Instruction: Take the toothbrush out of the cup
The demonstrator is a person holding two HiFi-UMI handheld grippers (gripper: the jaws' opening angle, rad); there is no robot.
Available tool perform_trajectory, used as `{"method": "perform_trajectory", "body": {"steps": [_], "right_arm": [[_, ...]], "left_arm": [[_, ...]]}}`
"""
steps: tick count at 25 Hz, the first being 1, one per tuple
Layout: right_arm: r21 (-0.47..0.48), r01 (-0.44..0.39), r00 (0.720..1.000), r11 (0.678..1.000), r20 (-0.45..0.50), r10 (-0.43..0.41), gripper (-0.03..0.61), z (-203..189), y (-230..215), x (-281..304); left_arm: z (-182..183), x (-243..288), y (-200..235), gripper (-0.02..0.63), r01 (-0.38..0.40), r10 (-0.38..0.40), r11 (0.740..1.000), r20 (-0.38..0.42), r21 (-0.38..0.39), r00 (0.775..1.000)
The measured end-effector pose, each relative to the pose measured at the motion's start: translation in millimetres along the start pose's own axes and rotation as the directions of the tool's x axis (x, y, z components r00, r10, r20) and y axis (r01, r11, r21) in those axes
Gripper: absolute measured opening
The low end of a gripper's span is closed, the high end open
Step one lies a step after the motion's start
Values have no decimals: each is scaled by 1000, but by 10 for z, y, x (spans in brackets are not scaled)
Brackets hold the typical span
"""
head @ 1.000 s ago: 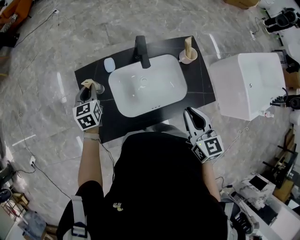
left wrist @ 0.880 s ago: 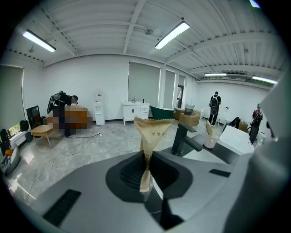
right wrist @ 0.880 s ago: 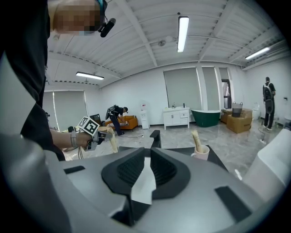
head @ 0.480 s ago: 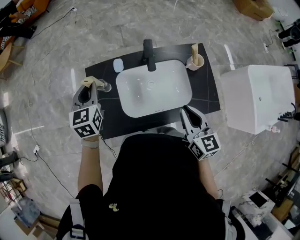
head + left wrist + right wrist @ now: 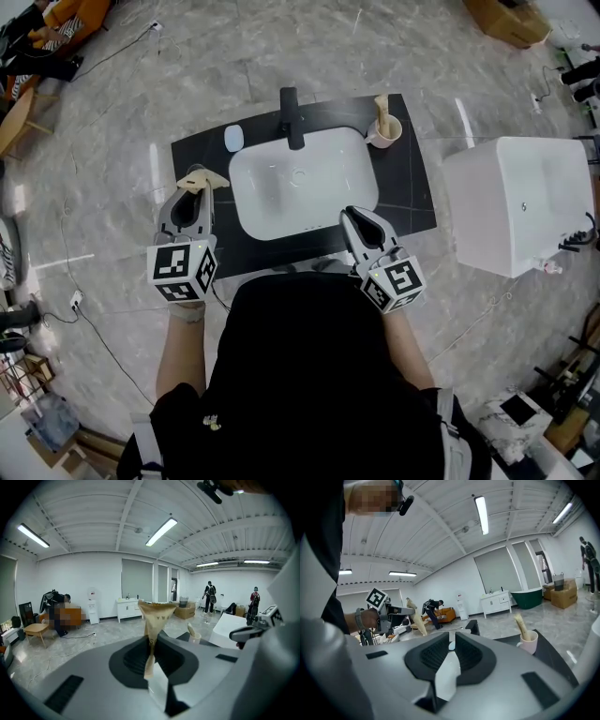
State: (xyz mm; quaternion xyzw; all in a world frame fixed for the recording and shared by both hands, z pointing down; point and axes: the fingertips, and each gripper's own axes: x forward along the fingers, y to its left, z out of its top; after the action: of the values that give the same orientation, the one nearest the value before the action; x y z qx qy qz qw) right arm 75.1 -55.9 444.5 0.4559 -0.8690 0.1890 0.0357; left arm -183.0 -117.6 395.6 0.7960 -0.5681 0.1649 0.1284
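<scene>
My left gripper (image 5: 199,181) is shut on a toothbrush in tan paper wrapping (image 5: 208,177), held in the air over the left end of the black counter (image 5: 187,155). In the left gripper view the wrapped toothbrush (image 5: 152,623) stands upright between the closed jaws (image 5: 151,644). A pale cup (image 5: 385,132) with another tan wrapped brush (image 5: 381,105) stands at the counter's back right, also seen in the right gripper view as the cup (image 5: 528,643). My right gripper (image 5: 349,215) is shut and empty near the sink's front right corner.
A white basin (image 5: 300,187) fills the middle of the counter, with a black faucet (image 5: 292,117) behind it and a small white oval dish (image 5: 232,139) at the back left. A large white box (image 5: 520,202) stands to the right. Grey marble floor surrounds everything.
My left gripper has risen with the wrapped toothbrush, away from the clear glass on the counter's left. The right gripper has shifted slightly toward the basin.
</scene>
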Motion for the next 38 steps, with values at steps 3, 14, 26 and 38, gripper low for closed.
{"method": "perform_trajectory", "body": {"steps": [3, 14, 26, 38], "right_arm": [[5, -22, 1000, 1000, -2, 22, 57, -1, -23, 52], [-8, -44, 998, 999, -41, 44, 57, -62, -428, 222], [-50, 124, 989, 991, -73, -127, 58, 110, -1934, 539], [-108, 167, 928, 980, -317, -194, 156, -269, -2987, 1118]], "left_arm": [[-84, -41, -181, 43, 14, -14, 1000, -15, -15, 1000], [-414, -159, -649, 43, 18, -23, 997, -63, -80, 998], [-604, -372, -788, 43, -127, 112, 981, -111, -144, 987], [-825, -456, -855, 43, -291, 257, 935, -175, -205, 950]]}}
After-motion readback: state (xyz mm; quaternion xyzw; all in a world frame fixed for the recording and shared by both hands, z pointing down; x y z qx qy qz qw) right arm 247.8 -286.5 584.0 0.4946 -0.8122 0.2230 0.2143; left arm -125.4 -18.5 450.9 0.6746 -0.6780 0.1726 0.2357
